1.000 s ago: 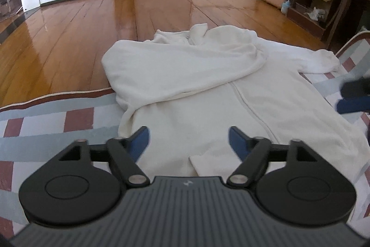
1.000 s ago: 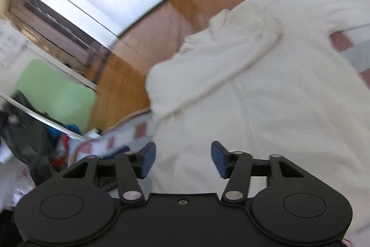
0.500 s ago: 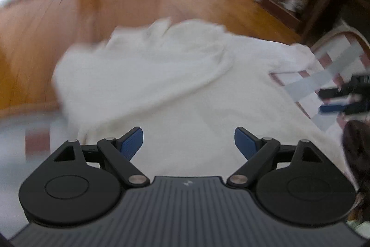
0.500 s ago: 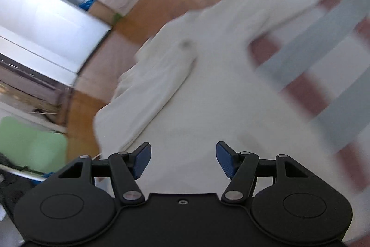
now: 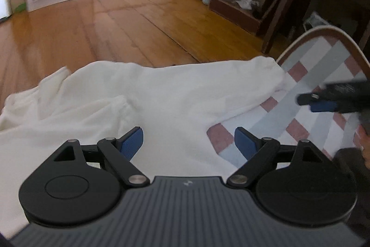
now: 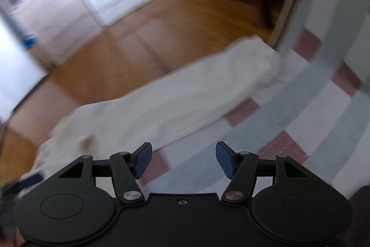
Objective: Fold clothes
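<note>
My left gripper [image 5: 188,139] and right gripper [image 6: 183,160] gape empty; white garment [image 5: 161,96] at twelve o'clock, sleeve [image 6: 185,94] toward eleven.

No readable words, numbers or brand names appear in either view; only a small pale emblem, too small to make out, sits at the top centre of the left gripper [image 5: 187,141] ribbed grey housing

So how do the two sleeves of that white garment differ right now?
The right sleeve lies stretched out straight toward the bed's corner, its cuff reaching the checked cover. The left sleeve is folded in across the garment's body, bunched and wrinkled. Both are the same white fabric, and neither gripper holds one.
</note>
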Tool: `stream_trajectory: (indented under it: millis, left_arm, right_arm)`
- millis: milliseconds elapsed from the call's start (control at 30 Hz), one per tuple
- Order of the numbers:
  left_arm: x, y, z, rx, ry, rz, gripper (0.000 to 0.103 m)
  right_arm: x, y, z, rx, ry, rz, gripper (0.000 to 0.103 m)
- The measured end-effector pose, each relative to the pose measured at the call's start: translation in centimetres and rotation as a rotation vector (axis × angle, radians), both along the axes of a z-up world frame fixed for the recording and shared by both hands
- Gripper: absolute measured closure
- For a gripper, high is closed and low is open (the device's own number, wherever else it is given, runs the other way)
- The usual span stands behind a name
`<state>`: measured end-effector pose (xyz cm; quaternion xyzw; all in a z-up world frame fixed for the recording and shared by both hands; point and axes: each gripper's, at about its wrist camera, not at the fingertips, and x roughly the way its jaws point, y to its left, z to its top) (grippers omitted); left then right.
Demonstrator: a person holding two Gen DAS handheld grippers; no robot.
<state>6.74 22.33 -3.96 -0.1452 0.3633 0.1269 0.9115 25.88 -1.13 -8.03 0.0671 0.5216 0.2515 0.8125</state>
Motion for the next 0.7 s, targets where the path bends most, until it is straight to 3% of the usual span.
stream_trajectory:
  millis: [100, 167, 233, 367, 400, 467, 500, 567, 633, 700]
  left_arm:
    - [2.4, 0.6, -1.6, 0.021, 0.034, -0.030, 0.017]
    - [3.9, 0.5, -2.8, 0.038, 0.055, -0.061, 0.017]
    - [5.0, -0.1, -4.0, 0.063, 0.049, -0.118, 0.017]
    - [8.7, -0.4, -7.1, 0.044, 0.126, -0.164, 0.017]
    - [9.7, -0.1, -7.9, 0.016, 0.160, -0.156, 0.020]
    - [11.2, 1.1, -9.1, -0.064, 0.227, -0.110, 0.040]
    - [11.5, 1.3, -9.4, -0.060, 0.233, -0.103, 0.048]
    - [11.9, 1.2, -9.6, -0.031, 0.236, -0.123, 0.049]
    - [11.9, 0.7, -9.7, 0.023, 0.241, -0.149, 0.059]
    - [11.6, 0.8, -9.7, 0.042, 0.232, -0.160, 0.060]
  right_arm:
    - [2.6, -0.1, -2.5, 0.049, 0.134, -0.112, 0.039]
    - [3.8, 0.0, -3.3, 0.034, 0.126, -0.136, 0.046]
    - [4.5, 0.0, -3.8, 0.048, 0.099, -0.114, 0.046]
    - [6.6, -0.3, -5.6, 0.173, 0.081, -0.086, 0.046]
    - [7.0, -0.6, -6.1, 0.189, 0.080, -0.105, 0.046]
    - [7.8, -1.2, -7.1, 0.210, 0.072, -0.151, 0.044]
    - [8.1, -1.5, -7.6, 0.209, 0.079, -0.179, 0.044]
    - [8.8, -2.1, -8.6, 0.201, 0.098, -0.236, 0.044]
    - [9.6, -2.5, -9.3, 0.187, 0.112, -0.284, 0.044]
    - [10.2, -2.6, -9.7, 0.164, 0.117, -0.311, 0.044]
